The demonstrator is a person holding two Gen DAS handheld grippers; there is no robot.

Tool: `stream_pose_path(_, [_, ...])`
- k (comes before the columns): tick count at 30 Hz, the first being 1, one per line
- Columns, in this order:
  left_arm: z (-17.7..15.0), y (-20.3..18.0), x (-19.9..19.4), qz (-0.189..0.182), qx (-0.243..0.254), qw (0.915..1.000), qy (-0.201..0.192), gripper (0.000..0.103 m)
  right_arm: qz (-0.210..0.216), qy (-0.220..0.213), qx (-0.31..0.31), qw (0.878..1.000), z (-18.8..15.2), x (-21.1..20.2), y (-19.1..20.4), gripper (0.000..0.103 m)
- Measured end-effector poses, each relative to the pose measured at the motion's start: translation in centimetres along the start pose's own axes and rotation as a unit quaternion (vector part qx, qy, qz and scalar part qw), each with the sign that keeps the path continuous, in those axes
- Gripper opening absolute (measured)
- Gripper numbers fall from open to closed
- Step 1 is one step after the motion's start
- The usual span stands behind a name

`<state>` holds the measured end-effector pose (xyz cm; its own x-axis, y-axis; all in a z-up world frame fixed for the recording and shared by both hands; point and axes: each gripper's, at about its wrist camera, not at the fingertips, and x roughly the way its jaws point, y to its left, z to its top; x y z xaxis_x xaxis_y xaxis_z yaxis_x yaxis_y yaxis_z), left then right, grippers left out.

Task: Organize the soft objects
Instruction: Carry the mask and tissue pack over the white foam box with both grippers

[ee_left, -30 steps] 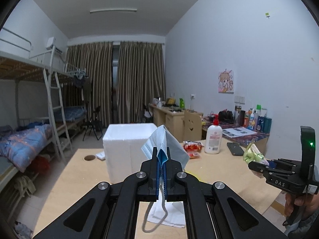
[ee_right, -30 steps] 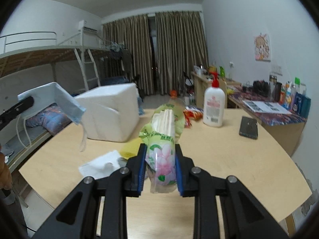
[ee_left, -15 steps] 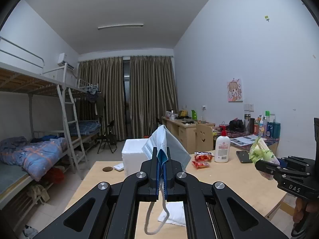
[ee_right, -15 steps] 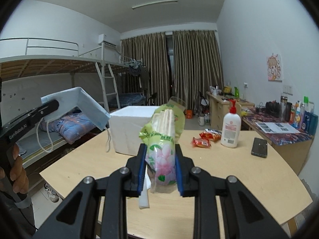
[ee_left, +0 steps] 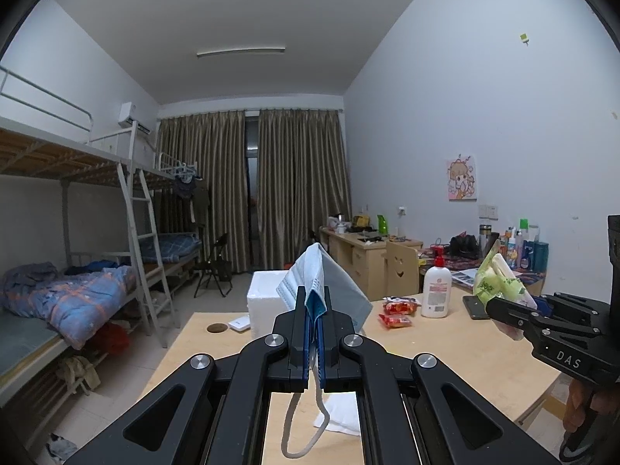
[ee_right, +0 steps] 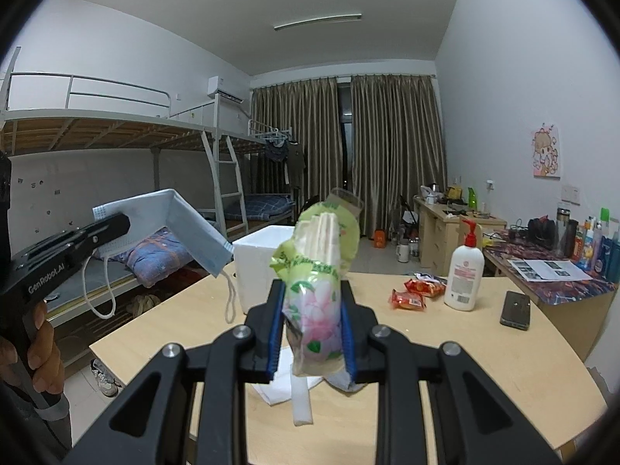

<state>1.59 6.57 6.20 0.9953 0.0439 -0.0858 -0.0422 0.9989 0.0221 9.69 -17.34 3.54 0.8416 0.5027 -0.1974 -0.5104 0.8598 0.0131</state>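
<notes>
Pale blue pleated fabric: a mask (ee_left: pixel 323 283) is pinched in the left gripper (ee_left: pixel 314 312), jaws closed nearly flat on its folded edge. The body sticks up and forward past the fingertips; one ear loop (ee_left: pixel 306 422) hangs slack below them. In the right view the same mask (ee_right: pixel 182 228) sits high and to the left of the right gripper, clear of the table (ee_right: pixel 465 348).

Below and ahead of both grippers: a white tissue (ee_left: pixel 341 414) lies flat on the table. A foam box (ee_right: pixel 263 263) stands further ahead, slightly left.

Right gripper (ee_right: pixel 310 325): jaws closed to a moderate gap on a green floral tissue pack (ee_right: pixel 316 271), gripped at its lower half, top open, white sheets showing. A white strip (ee_right: pixel 300 399) dangles beneath.

Ahead and right of it: snack packets (ee_right: pixel 416 292), lotion bottle (ee_right: pixel 465 271), phone (ee_right: pixel 515 310); none are touched.

Step, as judged: both soft items are lifted and in transit, with no drop-off yet. No dedicated container is evident; whether the box is open cannot be told.

Next move calls for picking a common spot, lowering each item to the surface before opening, and keeping the loop from snagging the fingers.
</notes>
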Motion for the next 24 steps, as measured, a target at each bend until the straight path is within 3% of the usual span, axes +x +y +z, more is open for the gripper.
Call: stream_pose_path(24, [1.9, 2.2, 5.6, 0.022, -0.011, 0.9994, 0.023, 0.003, 0.027, 0.016, -0.003, 0.999, 2.9, 5.5, 0.3, 0.030])
